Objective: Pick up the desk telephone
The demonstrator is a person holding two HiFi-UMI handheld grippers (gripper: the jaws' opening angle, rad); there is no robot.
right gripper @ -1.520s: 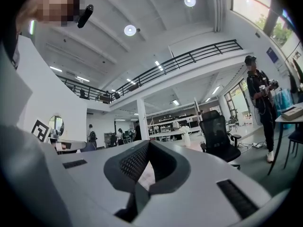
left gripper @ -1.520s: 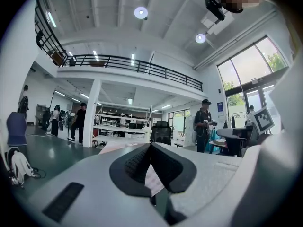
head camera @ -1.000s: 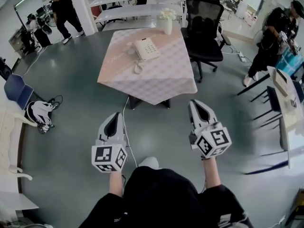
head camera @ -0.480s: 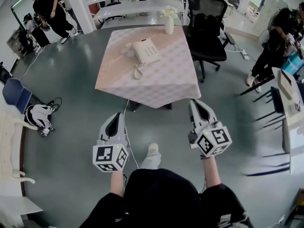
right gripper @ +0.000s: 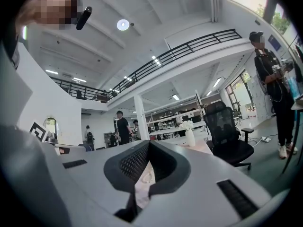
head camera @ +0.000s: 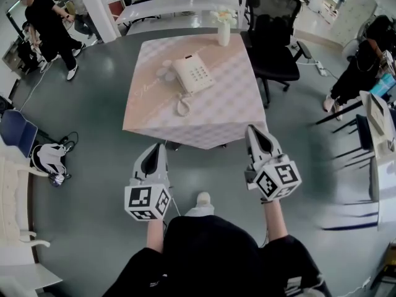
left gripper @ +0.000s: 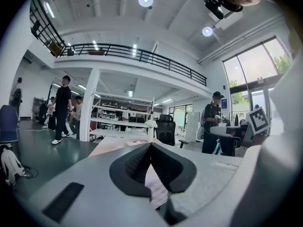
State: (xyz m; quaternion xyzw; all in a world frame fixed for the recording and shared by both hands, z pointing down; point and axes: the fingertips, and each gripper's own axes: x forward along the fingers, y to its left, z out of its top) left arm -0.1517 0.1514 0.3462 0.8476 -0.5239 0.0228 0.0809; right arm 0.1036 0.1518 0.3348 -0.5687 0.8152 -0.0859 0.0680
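Cream-white moulded-plastic desk telephone (head camera: pixel 193 74): smooth, slight sheen. Pink-and-white checked cloth table cover (head camera: pixel 210 113): matt, drapes softly at the edges. Dark green floor (head camera: pixel 93 166): smooth, glossy, shows reflections. Black mesh-back office chair (head camera: pixel 270 11): matt. Left gripper (head camera: pixel 159 147) and right gripper (head camera: pixel 252 130): matt grey plastic shells, black ribbed pads (left gripper: pixel 136 163).
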